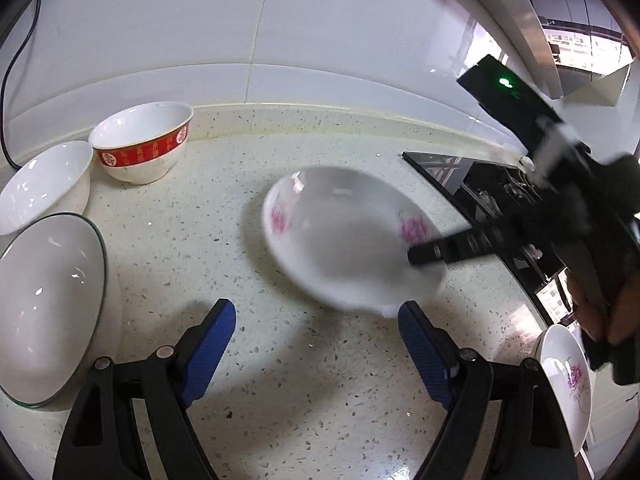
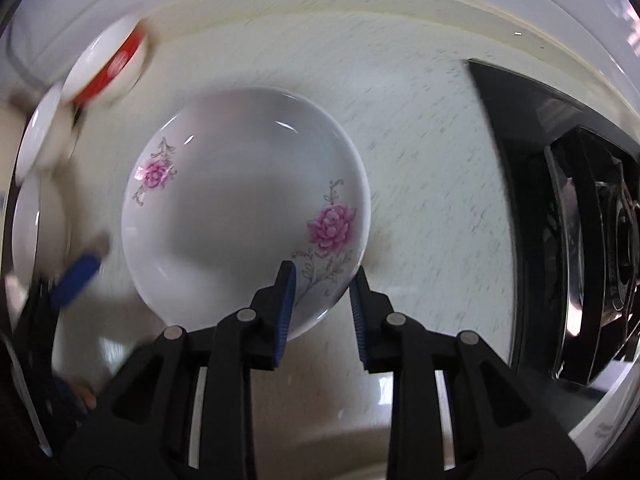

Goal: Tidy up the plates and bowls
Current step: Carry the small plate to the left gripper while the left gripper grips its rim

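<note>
A white plate with pink flowers point(image 2: 240, 208) hangs tilted above the speckled counter, and my right gripper point(image 2: 324, 278) is shut on its near rim beside a flower. In the left wrist view the same plate point(image 1: 344, 240) is blurred, with the right gripper's upper finger point(image 1: 428, 252) lying on its right edge. My left gripper point(image 1: 316, 312) stands open just in front of the plate, nothing between its blue pads. A red-banded bowl point(image 1: 144, 144) and a plain white bowl point(image 1: 44, 184) stand at the back left. A second flowered plate point(image 1: 568, 384) sits at the right.
A wide white dish with a glassy rim point(image 1: 52, 304) stands at the left, close to the left finger. A black stove top point(image 1: 460, 176) borders the counter on the right, with its burner point(image 2: 592, 240) seen from above. The white tiled wall point(image 1: 280, 40) closes the back.
</note>
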`<state>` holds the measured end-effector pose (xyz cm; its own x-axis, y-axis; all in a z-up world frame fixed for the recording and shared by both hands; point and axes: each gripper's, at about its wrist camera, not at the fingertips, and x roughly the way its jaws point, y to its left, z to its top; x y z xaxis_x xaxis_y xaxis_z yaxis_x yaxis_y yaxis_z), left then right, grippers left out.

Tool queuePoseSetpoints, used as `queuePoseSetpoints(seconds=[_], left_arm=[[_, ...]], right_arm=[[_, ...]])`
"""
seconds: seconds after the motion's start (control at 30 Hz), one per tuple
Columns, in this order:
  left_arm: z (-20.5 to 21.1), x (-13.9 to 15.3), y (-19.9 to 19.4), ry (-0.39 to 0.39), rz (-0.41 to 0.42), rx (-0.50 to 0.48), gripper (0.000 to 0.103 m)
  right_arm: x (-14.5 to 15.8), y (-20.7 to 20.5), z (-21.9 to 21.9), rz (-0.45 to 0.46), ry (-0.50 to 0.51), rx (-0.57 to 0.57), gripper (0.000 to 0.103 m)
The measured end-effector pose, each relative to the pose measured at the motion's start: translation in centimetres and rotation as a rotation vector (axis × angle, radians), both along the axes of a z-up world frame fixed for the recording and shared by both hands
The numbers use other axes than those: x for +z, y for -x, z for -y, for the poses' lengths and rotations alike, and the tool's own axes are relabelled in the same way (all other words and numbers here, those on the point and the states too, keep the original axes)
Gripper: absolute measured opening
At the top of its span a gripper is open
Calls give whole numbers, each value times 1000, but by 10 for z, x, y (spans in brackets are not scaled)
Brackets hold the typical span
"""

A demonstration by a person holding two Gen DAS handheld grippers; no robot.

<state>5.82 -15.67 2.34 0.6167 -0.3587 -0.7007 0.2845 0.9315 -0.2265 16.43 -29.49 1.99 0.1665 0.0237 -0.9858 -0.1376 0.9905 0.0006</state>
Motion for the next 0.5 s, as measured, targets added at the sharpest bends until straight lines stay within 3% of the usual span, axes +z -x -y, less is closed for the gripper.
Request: queuePoseSetpoints(seconds=[0.2, 0.37, 0.43, 0.5], left_arm=[[-2, -2, -3, 20, -32, -1, 79], [6, -2, 5, -25, -34, -48, 78], [9, -2, 5, -39, -44, -67, 78], [2, 0, 3, 15, -66, -72, 78]], right_arm=[[-1, 33, -12, -37, -70, -5, 32], [1, 71, 6, 27, -182, -216, 32], [0, 83, 21, 48, -287, -313, 34], [0, 97, 34, 53, -354, -366, 35]])
